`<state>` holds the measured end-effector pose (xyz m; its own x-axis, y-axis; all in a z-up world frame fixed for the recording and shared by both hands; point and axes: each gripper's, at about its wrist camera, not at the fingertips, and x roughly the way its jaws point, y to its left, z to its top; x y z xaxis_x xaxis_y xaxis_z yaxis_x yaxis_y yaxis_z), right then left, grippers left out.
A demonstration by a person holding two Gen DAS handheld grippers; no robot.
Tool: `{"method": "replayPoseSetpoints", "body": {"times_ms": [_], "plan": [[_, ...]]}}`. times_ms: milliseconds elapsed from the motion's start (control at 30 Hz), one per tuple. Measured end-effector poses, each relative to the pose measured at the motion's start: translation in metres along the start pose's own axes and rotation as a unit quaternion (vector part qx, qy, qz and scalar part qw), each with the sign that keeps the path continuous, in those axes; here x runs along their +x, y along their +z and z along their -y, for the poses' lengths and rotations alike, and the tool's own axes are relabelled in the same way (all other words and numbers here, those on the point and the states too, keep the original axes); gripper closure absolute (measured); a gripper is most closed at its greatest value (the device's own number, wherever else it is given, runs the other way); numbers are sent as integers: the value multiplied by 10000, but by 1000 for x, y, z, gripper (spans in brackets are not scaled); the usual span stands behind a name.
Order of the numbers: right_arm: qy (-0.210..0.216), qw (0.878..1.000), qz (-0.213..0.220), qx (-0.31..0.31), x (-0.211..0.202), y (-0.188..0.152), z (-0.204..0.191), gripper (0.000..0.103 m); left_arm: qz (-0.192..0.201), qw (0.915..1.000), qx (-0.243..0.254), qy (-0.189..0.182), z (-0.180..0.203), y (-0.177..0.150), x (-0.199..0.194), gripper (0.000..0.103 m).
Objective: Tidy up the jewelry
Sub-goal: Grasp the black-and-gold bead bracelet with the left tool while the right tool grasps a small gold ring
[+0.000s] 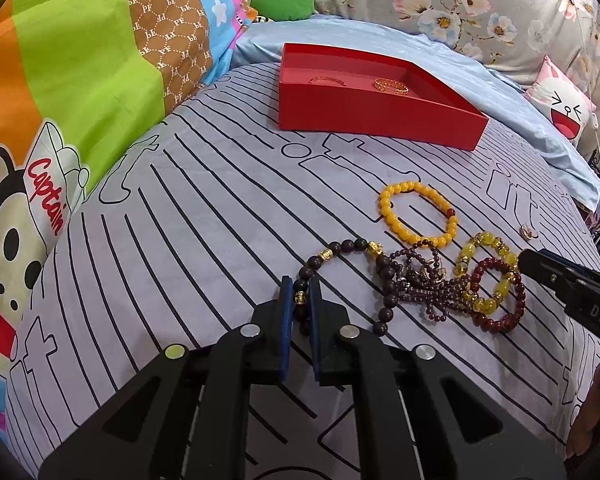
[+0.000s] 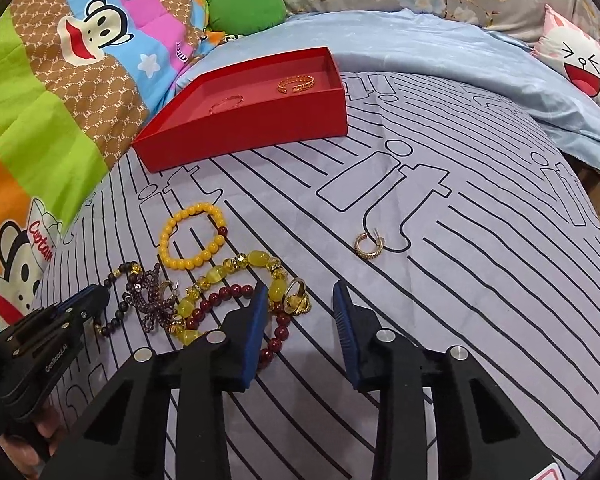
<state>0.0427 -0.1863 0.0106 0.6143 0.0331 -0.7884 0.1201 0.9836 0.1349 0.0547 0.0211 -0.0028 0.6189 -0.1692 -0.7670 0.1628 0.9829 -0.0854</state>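
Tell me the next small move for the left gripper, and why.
Probably lift slowly. The left gripper is shut on the dark bead bracelet, whose far side lies tangled with the purple bead strand. A slow lift should show whether it comes free before it goes to the red box, which already holds two gold bangles.

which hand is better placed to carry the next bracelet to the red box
Left. The left gripper has its fingers shut on the dark bead bracelet. The right gripper is open, with nothing gripped yet. The red box lies straight ahead.
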Motion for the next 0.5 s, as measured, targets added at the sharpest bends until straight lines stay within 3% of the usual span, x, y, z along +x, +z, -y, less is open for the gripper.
{"method": "replayPoseSetpoints", "body": {"times_ms": [133,500], "plan": [[23,9999,-70,86,4,-1,6,88,1,10000,6,3,0,0,0,96],[90,9996,9,253,-3,-4,20,100,7,10000,-33,-45,-1,0,0,95]]}}
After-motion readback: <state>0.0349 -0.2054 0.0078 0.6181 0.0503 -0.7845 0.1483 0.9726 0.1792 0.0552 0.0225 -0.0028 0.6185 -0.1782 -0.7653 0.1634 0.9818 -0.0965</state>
